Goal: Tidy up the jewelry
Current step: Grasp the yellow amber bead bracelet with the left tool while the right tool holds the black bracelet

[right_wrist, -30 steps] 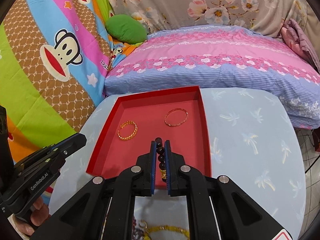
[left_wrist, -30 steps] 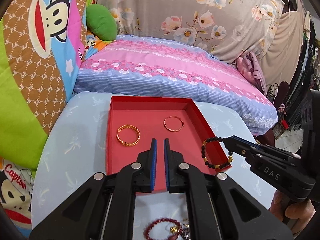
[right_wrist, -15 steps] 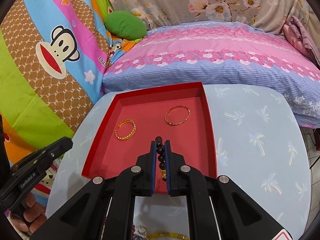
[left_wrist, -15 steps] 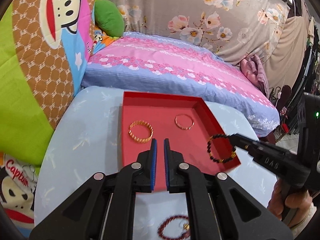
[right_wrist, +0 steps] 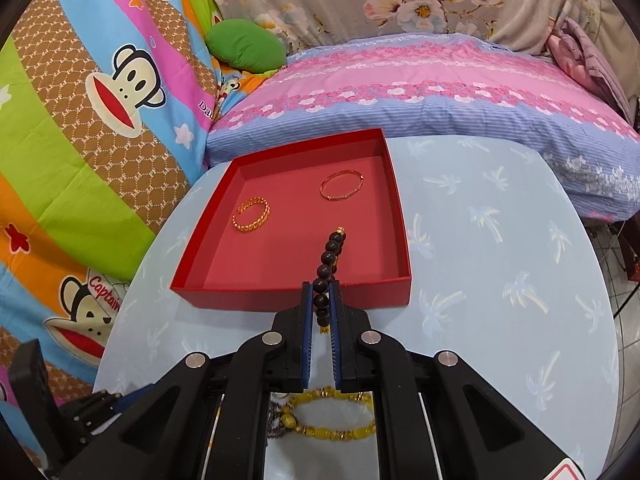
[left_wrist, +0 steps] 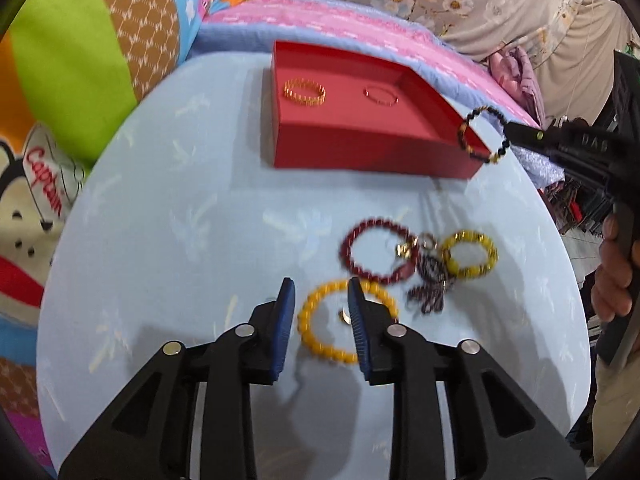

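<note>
A red tray (left_wrist: 360,152) (right_wrist: 304,300) on the light blue table holds a gold chain bangle (left_wrist: 305,92) (right_wrist: 252,214) and a thin gold bangle (left_wrist: 380,96) (right_wrist: 342,186). My right gripper (right_wrist: 321,292) (left_wrist: 508,132) is shut on a black bead bracelet (right_wrist: 330,258) (left_wrist: 482,134), held over the tray's near right corner. My left gripper (left_wrist: 321,290) is open above a yellow bead bracelet (left_wrist: 320,340) on the table. A dark red bead bracelet (left_wrist: 376,254), a second yellow bracelet (left_wrist: 470,254) (right_wrist: 332,416) and a dark tangled piece (left_wrist: 430,280) lie to its right.
A pink and blue striped pillow (right_wrist: 420,80) lies behind the table. A monkey-print blanket (right_wrist: 100,100) is at the left, with a green cushion (right_wrist: 244,46). The table edge (left_wrist: 560,240) curves round at the right.
My left gripper has drawn back from the tray, tilted down over the loose bracelets and opened. My right gripper still holds the black bracelet, now lower by the tray's near edge.
</note>
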### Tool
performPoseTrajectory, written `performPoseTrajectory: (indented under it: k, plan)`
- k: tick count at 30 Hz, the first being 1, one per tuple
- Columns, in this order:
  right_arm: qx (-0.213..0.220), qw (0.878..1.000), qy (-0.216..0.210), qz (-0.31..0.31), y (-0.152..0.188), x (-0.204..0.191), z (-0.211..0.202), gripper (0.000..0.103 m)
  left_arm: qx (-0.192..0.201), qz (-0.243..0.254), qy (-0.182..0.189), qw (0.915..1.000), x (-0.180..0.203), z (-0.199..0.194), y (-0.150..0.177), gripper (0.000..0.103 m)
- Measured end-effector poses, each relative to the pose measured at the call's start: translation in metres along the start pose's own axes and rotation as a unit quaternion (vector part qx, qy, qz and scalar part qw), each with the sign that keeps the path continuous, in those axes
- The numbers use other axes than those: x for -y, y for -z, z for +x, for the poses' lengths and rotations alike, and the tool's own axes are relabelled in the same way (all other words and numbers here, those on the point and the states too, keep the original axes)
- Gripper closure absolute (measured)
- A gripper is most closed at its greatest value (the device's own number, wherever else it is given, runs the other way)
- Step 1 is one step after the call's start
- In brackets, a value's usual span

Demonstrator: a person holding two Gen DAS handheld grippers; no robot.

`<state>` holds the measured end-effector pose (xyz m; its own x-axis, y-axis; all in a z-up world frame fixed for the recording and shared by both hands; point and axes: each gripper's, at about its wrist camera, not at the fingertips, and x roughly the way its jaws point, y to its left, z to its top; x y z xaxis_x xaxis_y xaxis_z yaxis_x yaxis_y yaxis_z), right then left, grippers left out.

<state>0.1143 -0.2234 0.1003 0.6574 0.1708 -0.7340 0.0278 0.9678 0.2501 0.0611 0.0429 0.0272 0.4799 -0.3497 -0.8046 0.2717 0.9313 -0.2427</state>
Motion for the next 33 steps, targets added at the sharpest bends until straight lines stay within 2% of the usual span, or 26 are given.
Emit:
performPoseTrajectory:
  k: [2,7,10,12,19,27,33]
  plan:
    - [-0.001,1.0,0.0,0.0,0.003,-0.001,-0.002,0.095,-0.003,-0.002,-0.005,1.0,-0.002,0.002,0.008,0.062]
    - [-0.005,1.0,0.0,0.002,0.008,-0.001,-0.002,0.095,-0.011,0.002,-0.019,0.9998,0.001,0.011,0.02,0.064]
    - [-0.006,1.0,-0.001,0.003,0.01,-0.001,-0.001,0.095,-0.003,0.016,-0.025,0.9995,0.007,0.012,0.022,0.074]
    - [-0.006,1.0,-0.001,0.003,0.01,0.0,-0.001,0.095,-0.005,0.019,-0.022,0.9996,0.009,0.013,0.021,0.096]
    - [0.002,1.0,-0.002,0.006,0.005,0.003,-0.005,0.095,0.004,0.001,-0.005,1.0,0.005,0.006,0.011,0.096]
    - [0.01,1.0,-0.006,0.008,-0.009,0.006,-0.005,0.095,0.048,0.006,0.025,0.9985,0.016,-0.024,-0.03,0.096]
    - [0.025,1.0,-0.009,-0.012,-0.032,-0.004,-0.001,0.095,0.092,0.031,0.049,0.994,0.036,-0.039,-0.084,0.096]
